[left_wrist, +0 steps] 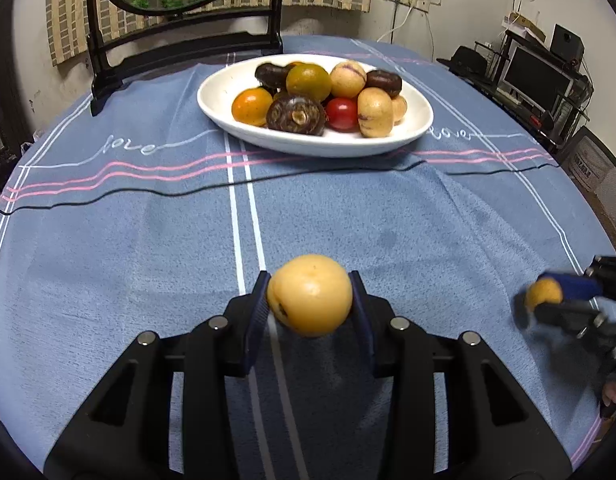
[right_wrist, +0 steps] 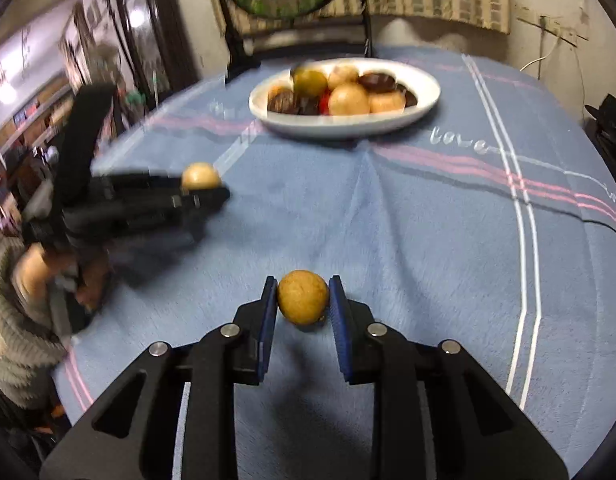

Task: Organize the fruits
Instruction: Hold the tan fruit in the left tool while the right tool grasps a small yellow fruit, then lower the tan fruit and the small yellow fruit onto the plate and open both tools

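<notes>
Blue-padded, the left gripper (left_wrist: 309, 300) clamps a yellow fruit (left_wrist: 309, 295) and the right gripper (right_wrist: 302, 304) a smaller brownish one (right_wrist: 302, 297), both over the tablecloth's (left_wrist: 387, 220) near edge, apparently bound for the white dish (left_wrist: 220, 96) of fruit toward the far edge.

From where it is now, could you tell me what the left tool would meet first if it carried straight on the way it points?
Probably bare blue tablecloth: the left tool, gripping a yellow fruit, angles down at it. The white fruit dish lies beyond, though depth is uncertain.

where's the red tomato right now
In the left wrist view, the red tomato sits in the white dish, front-centre, between a dark brown fruit and a pale yellow one.
</notes>
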A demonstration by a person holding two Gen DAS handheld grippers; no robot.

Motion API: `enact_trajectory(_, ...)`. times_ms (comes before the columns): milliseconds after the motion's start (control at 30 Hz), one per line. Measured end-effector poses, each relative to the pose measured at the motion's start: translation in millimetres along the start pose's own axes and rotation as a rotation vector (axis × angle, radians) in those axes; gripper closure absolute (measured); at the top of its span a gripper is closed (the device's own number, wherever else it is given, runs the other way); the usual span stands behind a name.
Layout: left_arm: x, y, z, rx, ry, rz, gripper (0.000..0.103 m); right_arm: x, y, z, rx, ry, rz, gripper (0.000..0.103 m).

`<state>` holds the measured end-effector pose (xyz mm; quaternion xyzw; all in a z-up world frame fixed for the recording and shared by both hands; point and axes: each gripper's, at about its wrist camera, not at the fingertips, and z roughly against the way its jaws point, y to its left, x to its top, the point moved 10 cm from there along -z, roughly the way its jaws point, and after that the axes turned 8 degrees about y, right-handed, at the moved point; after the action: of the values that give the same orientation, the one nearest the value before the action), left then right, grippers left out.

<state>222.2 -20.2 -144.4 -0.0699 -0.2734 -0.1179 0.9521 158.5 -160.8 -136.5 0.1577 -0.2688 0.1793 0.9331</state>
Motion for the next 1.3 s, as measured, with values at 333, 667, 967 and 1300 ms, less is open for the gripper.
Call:
enact_trajectory(333,41.0,-0.2,21.5,0.036,-0.086,-0.005,0.063,70.4,1.3,33.6,0.068,-0.173,-0.048,0.076)
enact_trajectory(667,119.9,22.0,15.0,0.07,-0.144,0.053,0.063,139.3,-34.1,22.0,0.095,-0.22,-0.149,0.076)
enact_trajectory(967,155.6,34.6,-18.8,0.089,-0.144,0.068,0.063,200.2,-51.0,-22.1,0.114,-0.22,-0.189,0.076)
enact_trajectory(1300,176.2,43.6,-28.9,0.145,-0.174,0.028,0.063,231.4,-62.6,-53.0,0.097,-0.204,-0.166,0.076)
